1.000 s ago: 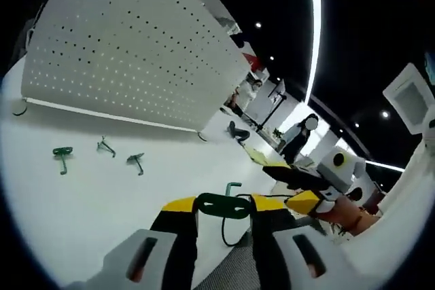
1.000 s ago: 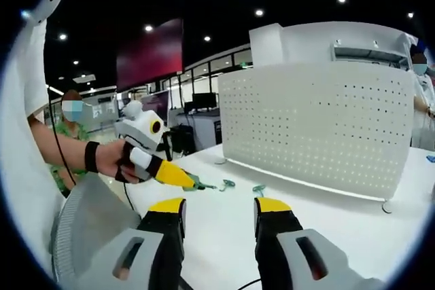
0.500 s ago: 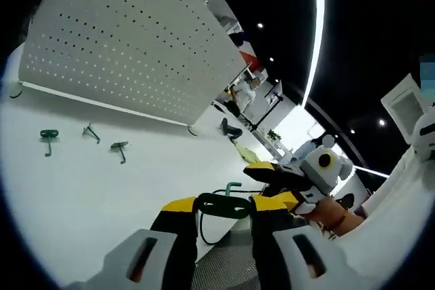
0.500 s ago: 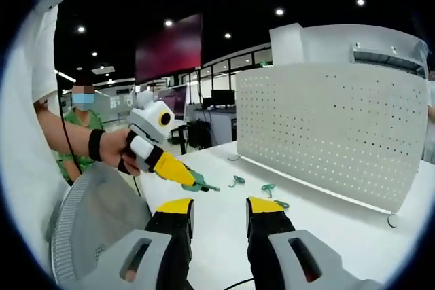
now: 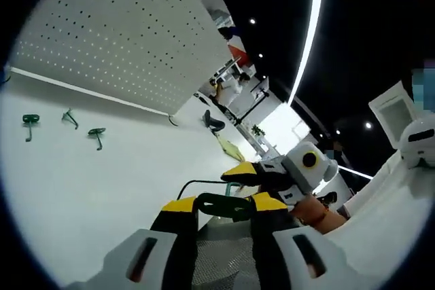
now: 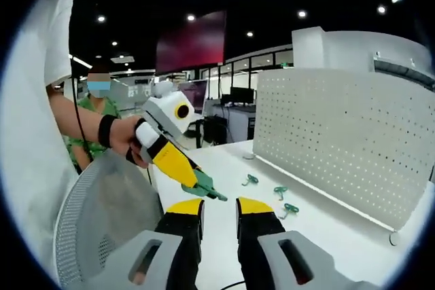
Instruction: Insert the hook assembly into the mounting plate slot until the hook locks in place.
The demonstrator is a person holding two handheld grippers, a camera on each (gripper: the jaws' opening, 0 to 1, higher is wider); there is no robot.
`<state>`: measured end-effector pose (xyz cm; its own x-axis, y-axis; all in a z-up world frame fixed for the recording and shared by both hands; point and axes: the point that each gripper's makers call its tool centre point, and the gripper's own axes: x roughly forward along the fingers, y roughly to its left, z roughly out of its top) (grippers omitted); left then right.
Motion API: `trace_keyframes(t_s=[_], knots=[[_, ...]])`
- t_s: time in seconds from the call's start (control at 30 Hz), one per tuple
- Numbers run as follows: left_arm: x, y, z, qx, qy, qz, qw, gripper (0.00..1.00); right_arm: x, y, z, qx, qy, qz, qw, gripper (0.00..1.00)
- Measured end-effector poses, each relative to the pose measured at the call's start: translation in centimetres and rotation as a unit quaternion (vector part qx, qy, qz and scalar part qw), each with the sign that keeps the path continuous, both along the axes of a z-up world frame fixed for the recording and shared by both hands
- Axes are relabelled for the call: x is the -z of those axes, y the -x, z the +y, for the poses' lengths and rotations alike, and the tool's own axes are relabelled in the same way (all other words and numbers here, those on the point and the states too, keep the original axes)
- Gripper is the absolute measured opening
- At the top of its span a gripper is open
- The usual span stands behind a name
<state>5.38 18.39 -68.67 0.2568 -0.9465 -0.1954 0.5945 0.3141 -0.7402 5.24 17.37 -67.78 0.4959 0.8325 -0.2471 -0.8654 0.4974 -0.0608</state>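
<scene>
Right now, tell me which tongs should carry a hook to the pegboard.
Left. The left tongs are already shut on a green hook, and the white pegboard stands ahead. The right tongs hold nothing, jaws slightly apart.

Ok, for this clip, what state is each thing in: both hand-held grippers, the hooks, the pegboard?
Left hand-held gripper: shut on a green hook.
Right hand-held gripper: jaws slightly apart, holding nothing.
Three loose green hooks: lying on the white table.
White pegboard: upright, no hook mounted.

Matt white perforated metal panel (image 6: pixel 343 137); smooth white tabletop (image 5: pixel 81 188); glossy green hooks (image 6: pixel 275 195).
</scene>
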Motion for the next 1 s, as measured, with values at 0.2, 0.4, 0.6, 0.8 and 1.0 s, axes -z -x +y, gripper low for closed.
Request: trace_keyframes(t_s=[0.2,0.4,0.6,0.8,1.0], knots=[[0.1,1.1,-0.7,0.029,0.004,0.013,0.9995,0.3,0.1,0.7,0.3,-0.015,0.017,-0.016,0.9996,0.13],[-0.3,1.8,-1.1,0.049,0.016,0.025,0.9984,0.3,0.0,1.4,0.5,-0.035,0.031,-0.03,0.9984,0.09],[-0.7,1.9,-1.2,0.061,0.036,0.037,0.9968,0.3,-0.3,1.8,0.4,-0.051,0.043,-0.057,0.9961,0.05],[-1.3,1.8,-1.2,0.062,0.063,0.042,0.9952,0.31,-0.6,1.9,0.5,-0.066,0.062,-0.08,0.9927,0.03],[-1.4,1.5,-1.0,0.057,0.071,0.011,0.9958,0.31,-0.4,1.5,0.7,-0.063,0.07,-0.077,0.9926,0.01]])
